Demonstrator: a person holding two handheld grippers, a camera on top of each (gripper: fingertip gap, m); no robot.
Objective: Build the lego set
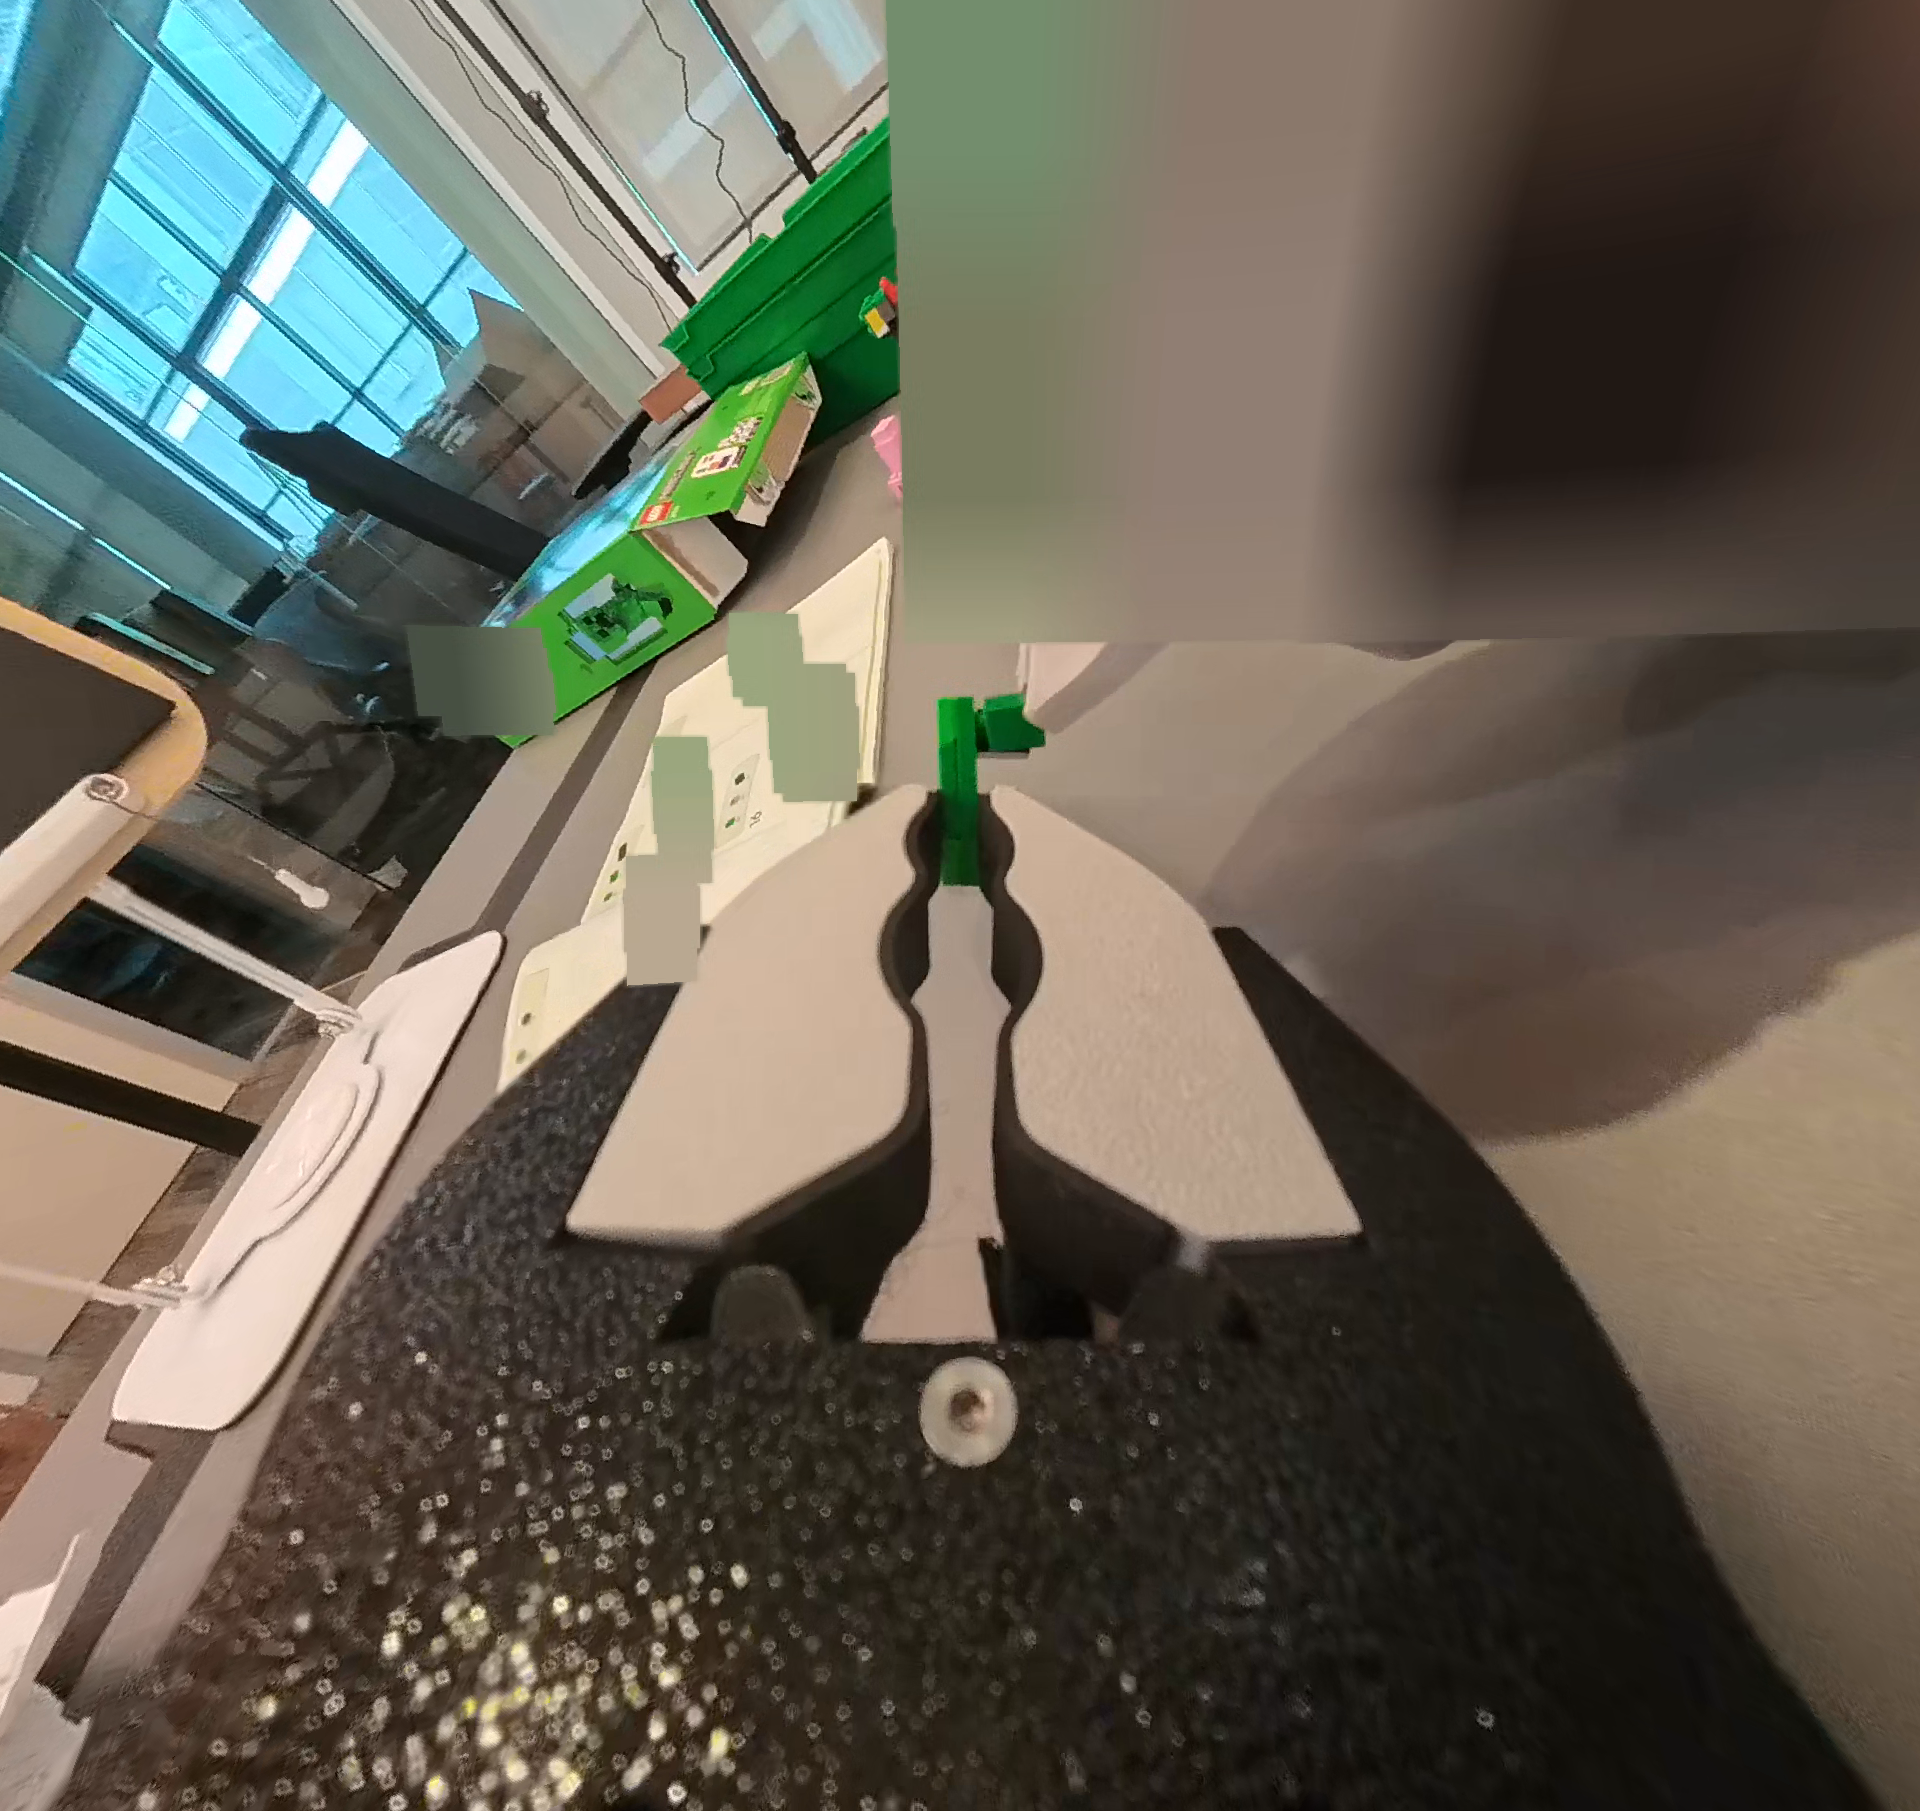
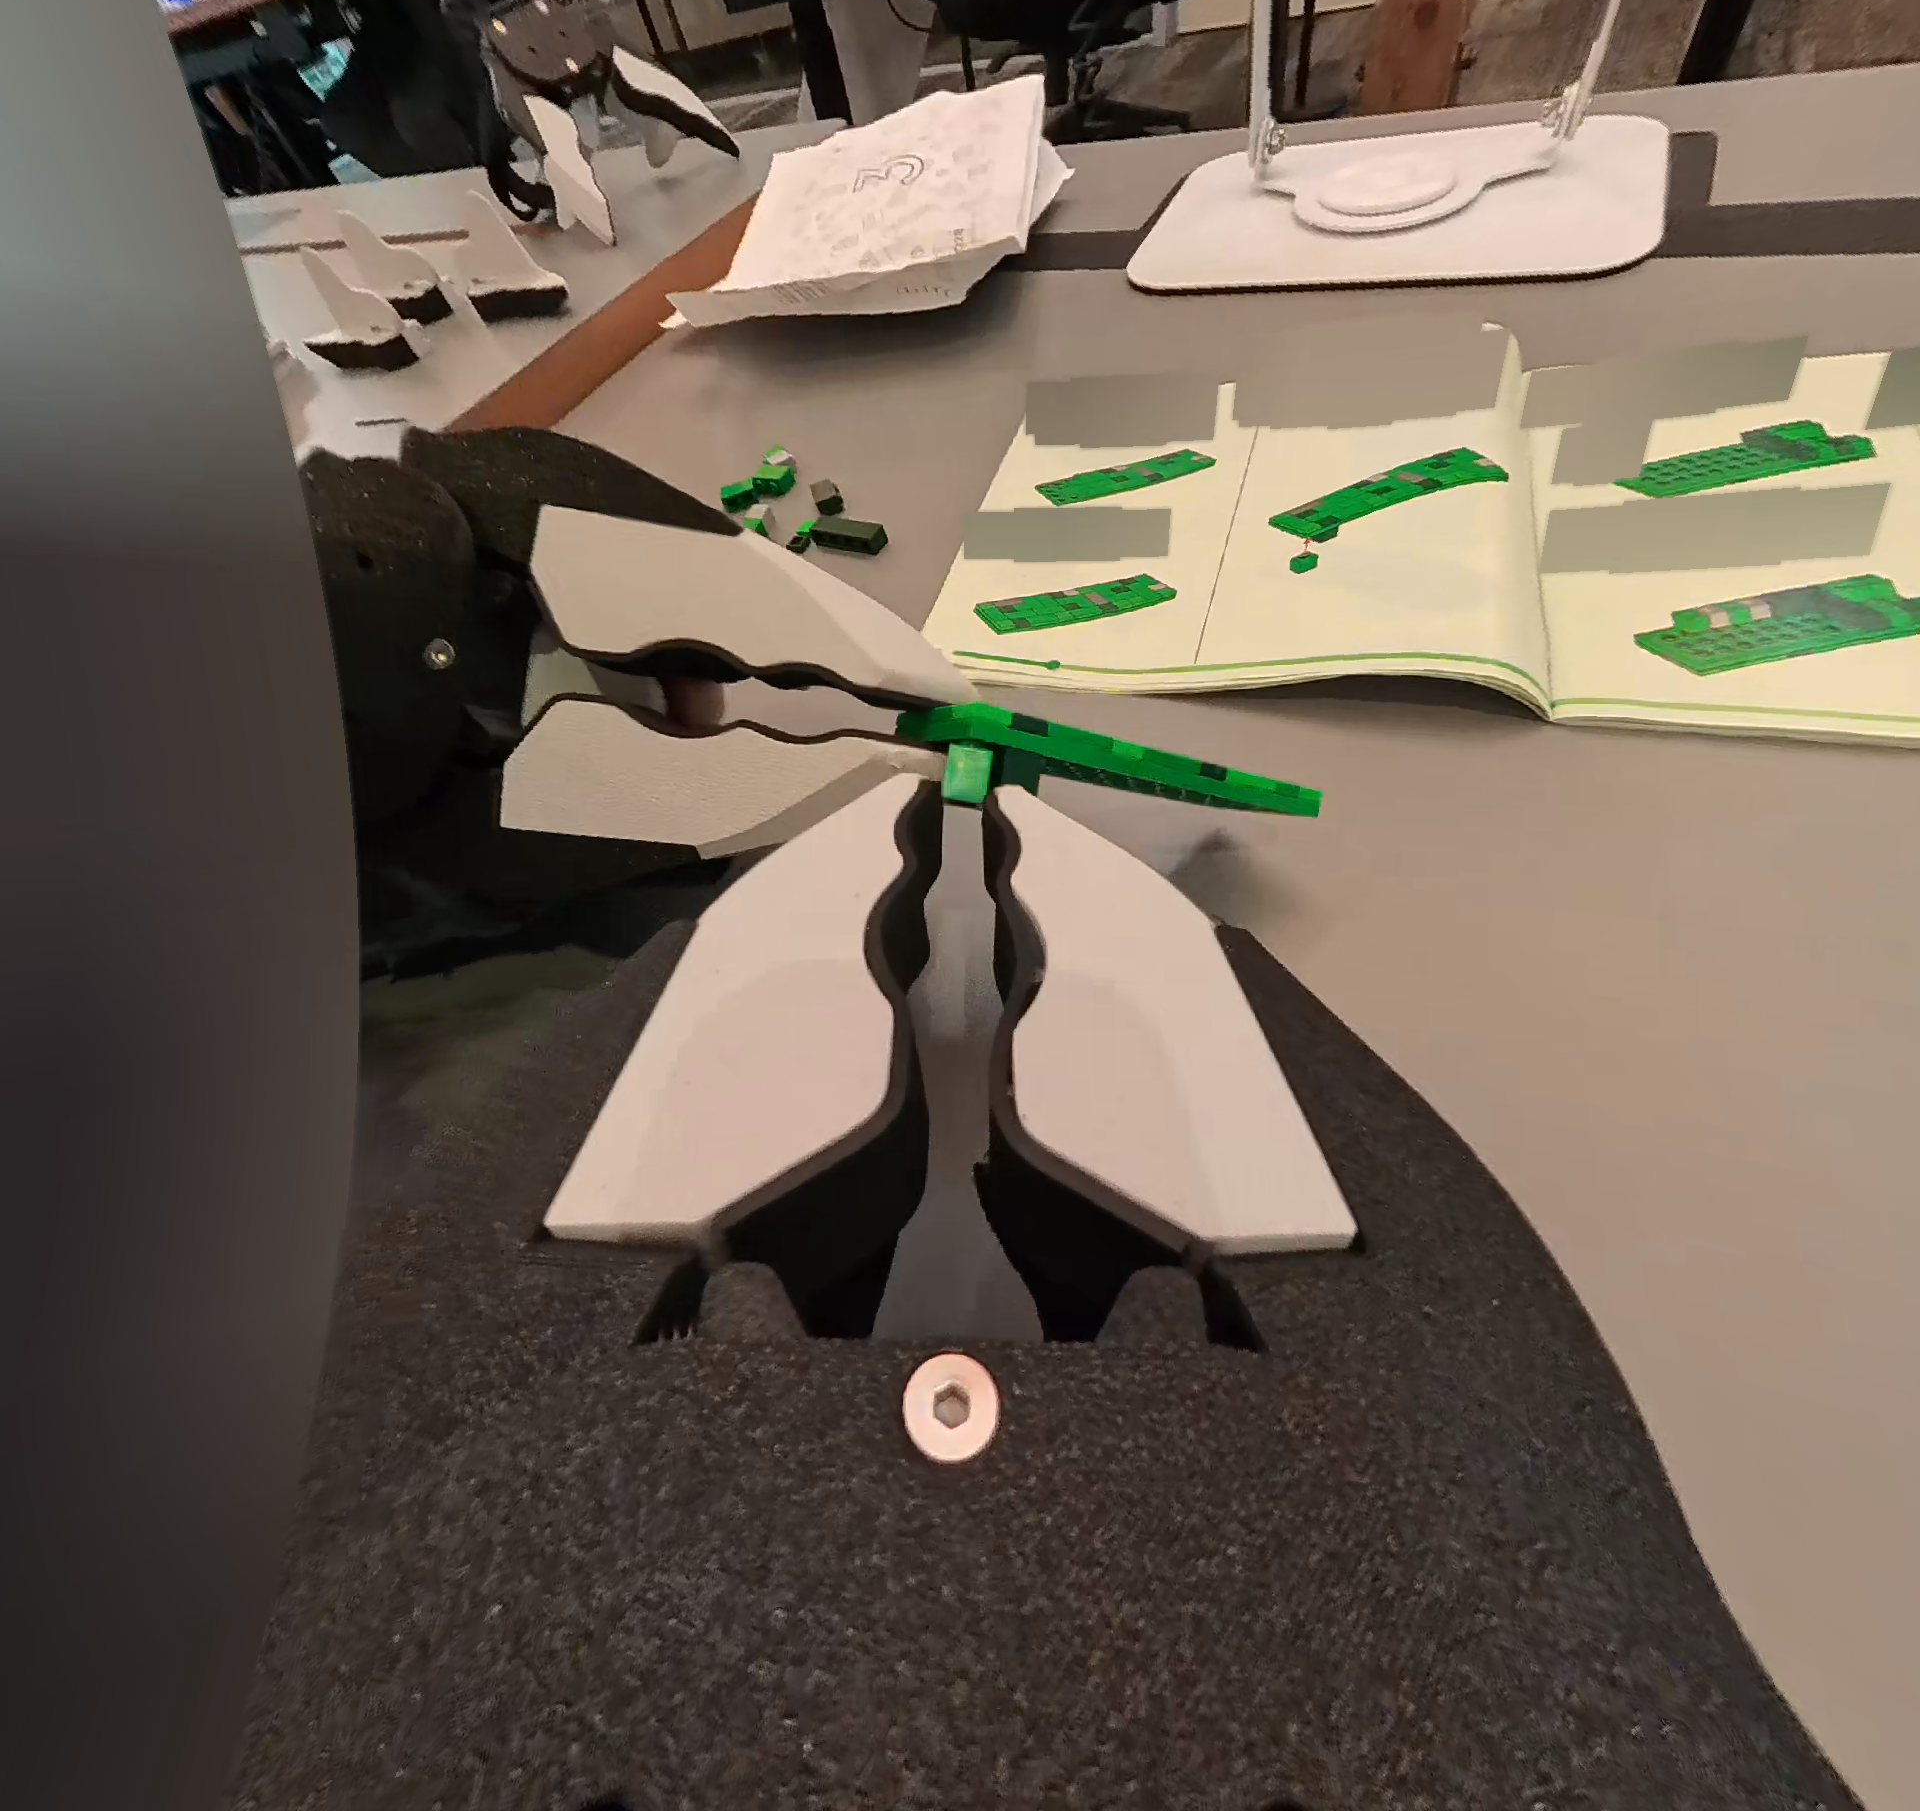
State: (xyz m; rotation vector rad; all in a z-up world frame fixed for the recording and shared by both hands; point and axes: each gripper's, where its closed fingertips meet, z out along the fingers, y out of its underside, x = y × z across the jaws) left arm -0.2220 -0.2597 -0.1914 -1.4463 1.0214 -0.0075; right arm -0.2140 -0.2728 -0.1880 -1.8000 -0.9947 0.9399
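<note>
I held the light, rigid green plate assembly (image 2: 1122,769) by its end in the left gripper (image 2: 925,722); the right gripper (image 2: 964,793) pinched a small green brick (image 2: 966,774) beneath it, above the bench (image 2: 1455,930).

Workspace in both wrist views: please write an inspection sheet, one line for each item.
Surface: grey table, in use.
Job's things: green plate assembly held above the table; small green brick beneath it; loose bricks; open instruction booklet.
Clutter: crumpled paper bag; green set box; green bin; white stand base.
Grippers: left gripper shut on the assembly's end; right gripper shut on the small brick.
Cables: thin dark cable hanging by the window.
Surroundings: windows, desks, spare gripper fingers.
</note>
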